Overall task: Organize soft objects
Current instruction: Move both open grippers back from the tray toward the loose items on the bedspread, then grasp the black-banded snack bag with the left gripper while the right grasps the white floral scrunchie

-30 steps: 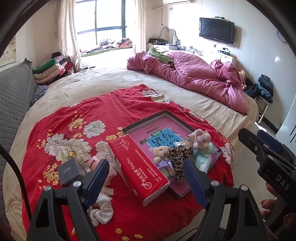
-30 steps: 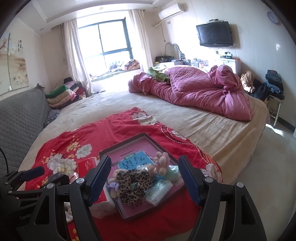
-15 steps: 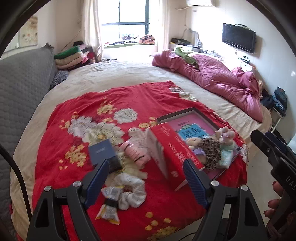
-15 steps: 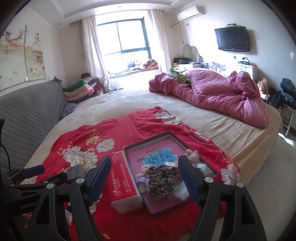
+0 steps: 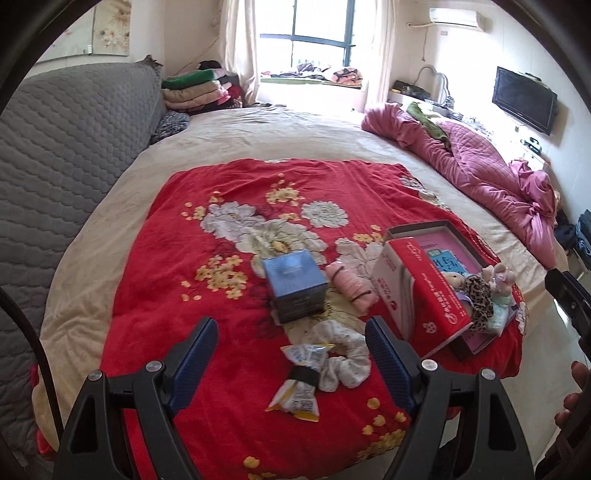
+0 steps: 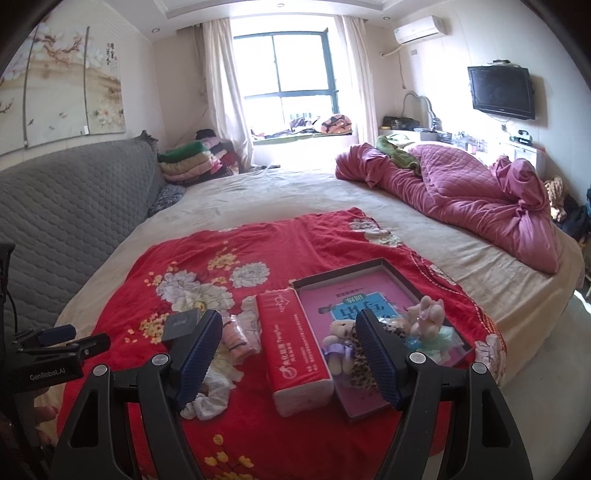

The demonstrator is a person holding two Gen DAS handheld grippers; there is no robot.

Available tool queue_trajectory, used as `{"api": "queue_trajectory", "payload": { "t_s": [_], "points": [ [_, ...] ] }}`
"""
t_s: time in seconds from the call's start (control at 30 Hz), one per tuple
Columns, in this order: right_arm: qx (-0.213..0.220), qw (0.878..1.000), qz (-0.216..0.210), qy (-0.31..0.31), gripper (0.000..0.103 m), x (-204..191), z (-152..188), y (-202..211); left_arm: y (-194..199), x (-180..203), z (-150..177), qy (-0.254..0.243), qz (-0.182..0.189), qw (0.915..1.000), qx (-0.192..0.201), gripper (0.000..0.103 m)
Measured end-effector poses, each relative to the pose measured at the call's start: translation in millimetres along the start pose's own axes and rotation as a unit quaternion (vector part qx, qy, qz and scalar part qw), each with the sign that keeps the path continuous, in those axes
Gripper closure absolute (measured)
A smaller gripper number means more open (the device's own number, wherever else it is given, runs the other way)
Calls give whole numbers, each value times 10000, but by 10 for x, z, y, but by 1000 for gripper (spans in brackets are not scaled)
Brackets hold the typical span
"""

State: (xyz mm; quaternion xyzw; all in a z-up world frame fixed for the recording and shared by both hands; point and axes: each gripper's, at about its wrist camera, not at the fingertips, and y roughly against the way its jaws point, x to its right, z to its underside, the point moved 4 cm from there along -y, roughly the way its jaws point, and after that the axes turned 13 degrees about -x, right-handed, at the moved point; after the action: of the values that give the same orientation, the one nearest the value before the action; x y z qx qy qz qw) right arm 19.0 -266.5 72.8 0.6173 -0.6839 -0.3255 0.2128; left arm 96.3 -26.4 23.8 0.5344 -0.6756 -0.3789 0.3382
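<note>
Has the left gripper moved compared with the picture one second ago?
Yes. The left gripper has swung left: the pink-lined box, then framed between its fingers, now lies to the right, and the snack packet sits between them.

Sunlit curtained window (image 6: 290, 70), grey quilted headboard (image 6: 74, 206), wall television (image 6: 500, 92), air conditioner (image 6: 419, 29), beige bed (image 6: 295, 195)

I see a bed (image 5: 295, 136) under a beige sheet, carrying a red floral blanket (image 5: 192, 295), a crumpled pink quilt (image 5: 491, 177), and possibly a pillow (image 5: 168, 123) by its grey headboard (image 5: 66, 122).
</note>
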Motion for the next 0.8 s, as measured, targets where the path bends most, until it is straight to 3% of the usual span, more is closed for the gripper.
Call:
{"api": "queue_trajectory", "payload": {
  "t_s": [0.27,0.8],
  "points": [
    [-73,9995,-93,300,27,-281,46,-16,36,-221,108,126,-112,9999,-33,22],
    [-403,9951,-184,888,27,-721,336,-141,23,-197,392,-40,-136,9998,-127,22]
  ]
}}
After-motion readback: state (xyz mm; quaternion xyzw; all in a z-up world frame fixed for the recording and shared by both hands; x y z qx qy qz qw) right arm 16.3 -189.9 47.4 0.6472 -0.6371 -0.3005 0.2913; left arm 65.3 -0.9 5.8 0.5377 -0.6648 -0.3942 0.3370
